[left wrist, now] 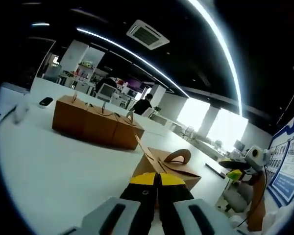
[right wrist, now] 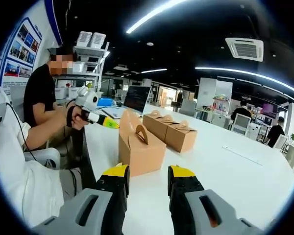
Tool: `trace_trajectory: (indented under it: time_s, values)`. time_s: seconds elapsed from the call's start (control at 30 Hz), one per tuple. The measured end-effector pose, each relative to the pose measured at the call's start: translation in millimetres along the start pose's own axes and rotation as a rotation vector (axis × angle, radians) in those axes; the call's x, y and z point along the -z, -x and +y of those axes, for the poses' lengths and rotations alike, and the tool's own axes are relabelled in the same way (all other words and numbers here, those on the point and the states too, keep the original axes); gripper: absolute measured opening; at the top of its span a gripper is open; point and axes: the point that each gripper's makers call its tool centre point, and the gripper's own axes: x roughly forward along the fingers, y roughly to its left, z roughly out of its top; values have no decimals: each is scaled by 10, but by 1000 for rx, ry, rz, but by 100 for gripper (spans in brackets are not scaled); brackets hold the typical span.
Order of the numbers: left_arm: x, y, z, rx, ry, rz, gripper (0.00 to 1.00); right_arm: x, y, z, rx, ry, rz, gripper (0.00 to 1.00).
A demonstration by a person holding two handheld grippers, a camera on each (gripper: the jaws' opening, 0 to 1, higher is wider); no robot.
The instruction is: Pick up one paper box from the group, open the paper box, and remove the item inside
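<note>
One brown paper box (left wrist: 174, 169) with a carry handle stands apart on the white table (left wrist: 54, 171), its top partly spread. My left gripper (left wrist: 158, 179) is shut on the box's raised top flap (left wrist: 144, 149), whose edge runs down between the yellow tips. In the right gripper view the same box (right wrist: 142, 149) stands just ahead of my right gripper (right wrist: 149, 172), which is open and empty. The left gripper (right wrist: 110, 123) comes in there from the left and touches the flap. A row of closed boxes (left wrist: 95, 122) (right wrist: 169, 129) stands farther back.
A small black device (left wrist: 45, 101) lies on the table's far left. A person in black (right wrist: 39, 93) sits at the table's edge, with a laptop (right wrist: 137, 98) and a shelf (right wrist: 88, 49) behind. Desks and other people stand beyond the table.
</note>
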Motion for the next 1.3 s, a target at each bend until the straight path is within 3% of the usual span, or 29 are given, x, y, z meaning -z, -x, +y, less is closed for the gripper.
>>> trace_trajectory:
  time_s: [0.4, 0.83, 1.3]
  values:
    - [25, 20, -1, 10, 24, -17, 4, 38, -192, 47, 64, 110, 57, 32]
    - [29, 32, -16, 15, 41, -29, 4, -47, -353, 164, 41, 146, 63, 32]
    - [36, 15, -15, 16, 55, -38, 4, -378, -505, 285, 18, 202, 35, 32]
